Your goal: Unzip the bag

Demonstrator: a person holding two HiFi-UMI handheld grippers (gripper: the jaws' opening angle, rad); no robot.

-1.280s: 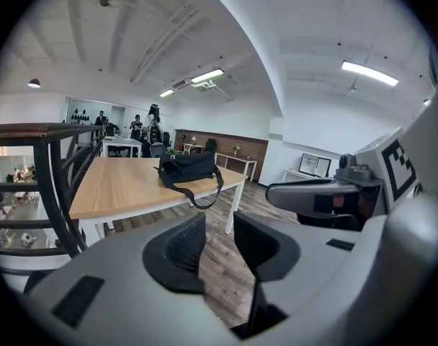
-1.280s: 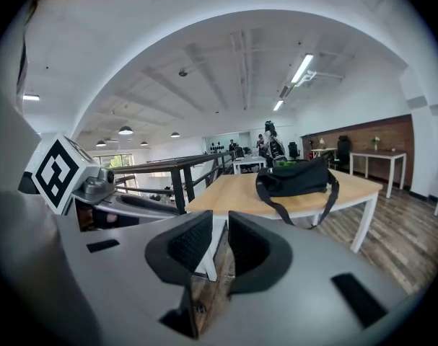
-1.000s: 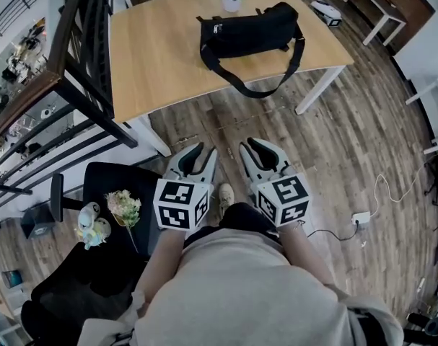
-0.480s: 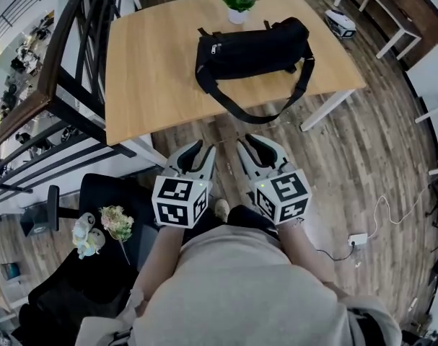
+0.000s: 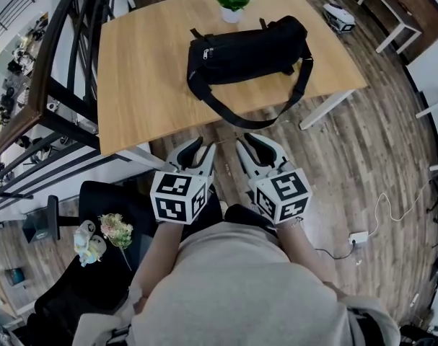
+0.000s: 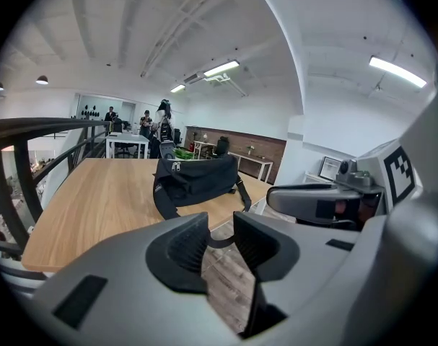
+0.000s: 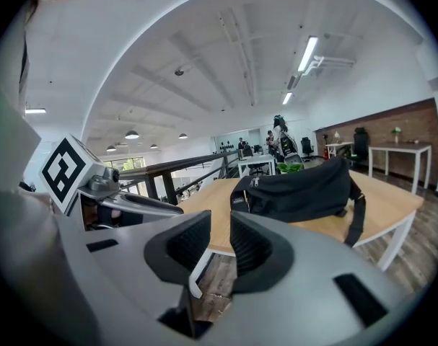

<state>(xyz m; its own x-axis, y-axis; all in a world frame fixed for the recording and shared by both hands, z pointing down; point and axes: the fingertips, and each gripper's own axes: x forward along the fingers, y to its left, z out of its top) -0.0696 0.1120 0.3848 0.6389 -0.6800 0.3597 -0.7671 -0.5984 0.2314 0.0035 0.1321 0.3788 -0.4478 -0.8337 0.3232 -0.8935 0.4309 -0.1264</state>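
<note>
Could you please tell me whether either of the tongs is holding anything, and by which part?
Nothing is held: left tongs and right tongs are open and empty, short of the bag.

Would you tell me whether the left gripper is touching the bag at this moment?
No, the left gripper hangs short of the table, well apart from the bag lying on it.

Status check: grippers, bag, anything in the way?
Both open, empty: left gripper, right gripper, short of light wooden table. Black fabric duffel bag on it, zipped, strap over edge. Nothing in between.
</note>
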